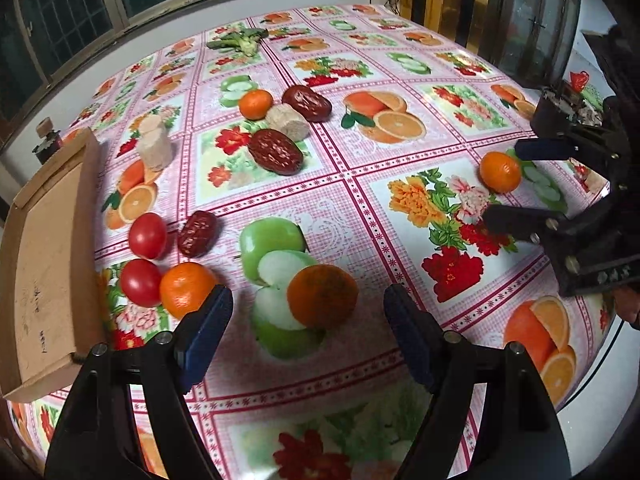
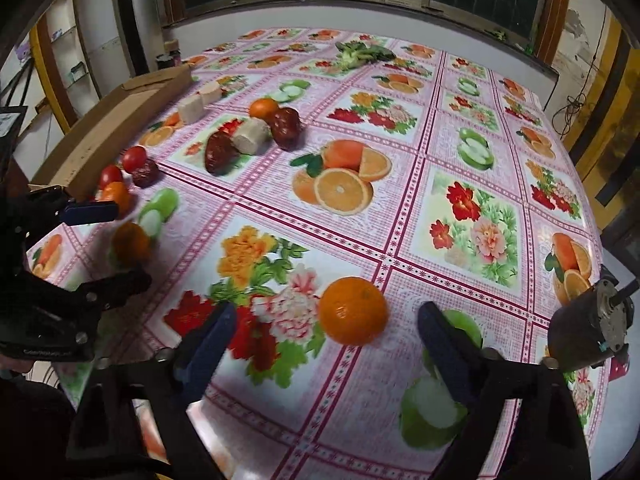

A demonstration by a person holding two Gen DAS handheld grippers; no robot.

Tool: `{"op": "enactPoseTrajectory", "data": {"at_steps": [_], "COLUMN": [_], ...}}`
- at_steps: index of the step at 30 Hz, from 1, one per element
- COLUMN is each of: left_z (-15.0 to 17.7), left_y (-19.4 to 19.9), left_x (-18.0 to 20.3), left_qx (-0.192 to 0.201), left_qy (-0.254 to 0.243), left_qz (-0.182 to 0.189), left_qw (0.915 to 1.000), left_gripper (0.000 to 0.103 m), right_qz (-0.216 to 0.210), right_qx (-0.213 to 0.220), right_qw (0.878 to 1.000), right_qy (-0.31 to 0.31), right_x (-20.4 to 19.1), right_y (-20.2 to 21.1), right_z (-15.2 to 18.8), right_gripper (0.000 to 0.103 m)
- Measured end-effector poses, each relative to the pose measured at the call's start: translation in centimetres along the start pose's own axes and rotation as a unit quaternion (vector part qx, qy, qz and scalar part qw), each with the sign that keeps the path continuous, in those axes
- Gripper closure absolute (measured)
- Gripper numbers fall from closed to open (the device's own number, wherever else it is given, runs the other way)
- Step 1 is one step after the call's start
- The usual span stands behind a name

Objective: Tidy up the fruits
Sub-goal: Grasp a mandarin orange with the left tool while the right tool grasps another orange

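My left gripper (image 1: 308,312) is open, with a dark-speckled tangerine (image 1: 322,297) lying on the table between its fingers. A brighter tangerine (image 1: 187,289) sits by the left finger, next to two red tomatoes (image 1: 141,282) and a red date (image 1: 197,233). My right gripper (image 2: 326,336) is open, with another tangerine (image 2: 353,311) on the table between its fingers. In the left wrist view the right gripper (image 1: 502,182) brackets that tangerine (image 1: 500,171). Farther back lie a tangerine (image 1: 256,104), two dates (image 1: 275,151) and pale cylinder chunks (image 1: 155,148).
A shallow cardboard box (image 1: 40,264) lies along the table's left side, also in the right wrist view (image 2: 120,120). A green vegetable (image 1: 240,41) lies at the far end. The tablecloth (image 1: 400,208) is printed with fruit and flowers. A dark jar (image 1: 46,142) stands behind the box.
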State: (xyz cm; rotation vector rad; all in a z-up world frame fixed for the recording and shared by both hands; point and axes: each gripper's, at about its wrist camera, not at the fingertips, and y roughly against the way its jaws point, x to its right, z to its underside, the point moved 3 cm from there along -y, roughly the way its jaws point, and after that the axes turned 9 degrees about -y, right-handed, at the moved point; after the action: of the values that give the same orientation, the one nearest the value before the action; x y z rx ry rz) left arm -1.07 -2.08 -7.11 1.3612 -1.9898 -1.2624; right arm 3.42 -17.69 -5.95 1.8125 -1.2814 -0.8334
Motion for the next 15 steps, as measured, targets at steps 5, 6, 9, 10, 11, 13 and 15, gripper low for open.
{"op": "enactPoseTrajectory", "data": {"at_steps": [5,6,9,10,11,13,15], "left_z": [-0.1,-0.1,-0.2,-0.2,-0.2,0.0,0.2], "left_y": [-0.2,-0.3,-0.1,-0.1,0.0,0.2,0.5], "left_x": [-0.2,-0.2,0.0,0.0,0.0,-0.1,-0.3], "left_qx": [0.008,0.009,0.013,0.014,0.015,0.016,0.018], "left_qy": [0.004,0.004,0.002,0.002,0.0,0.0,0.005], "left_qz": [0.025,0.026,0.037,0.04,0.036,0.041,0.047], "left_qw": [0.9996,0.9996,0.9992,0.9991,0.9992,0.999,0.9987], "left_gripper": [0.041,0.045,0.066,0.072,0.072,0.073,0.073], "right_qz": [-0.01,-0.009,-0.003,-0.008,-0.013,-0.024,-0.028], "right_qx": [-0.008,-0.008,-0.005,-0.006,-0.008,-0.008,-0.007], "right_qw": [1.0,1.0,1.0,0.999,0.999,0.998,0.998], "right_qy": [-0.013,-0.015,-0.023,-0.031,-0.039,-0.053,-0.053], "right_x": [0.8,0.9,1.2,1.5,1.7,1.8,1.4], "right_y": [-1.2,-1.3,-1.1,-1.0,-1.0,-0.6,-0.1], "right_z": [-0.1,-0.2,-0.2,-0.3,-0.3,-0.3,-0.2], "right_gripper": [0.038,0.046,0.067,0.067,0.067,0.067,0.068]}}
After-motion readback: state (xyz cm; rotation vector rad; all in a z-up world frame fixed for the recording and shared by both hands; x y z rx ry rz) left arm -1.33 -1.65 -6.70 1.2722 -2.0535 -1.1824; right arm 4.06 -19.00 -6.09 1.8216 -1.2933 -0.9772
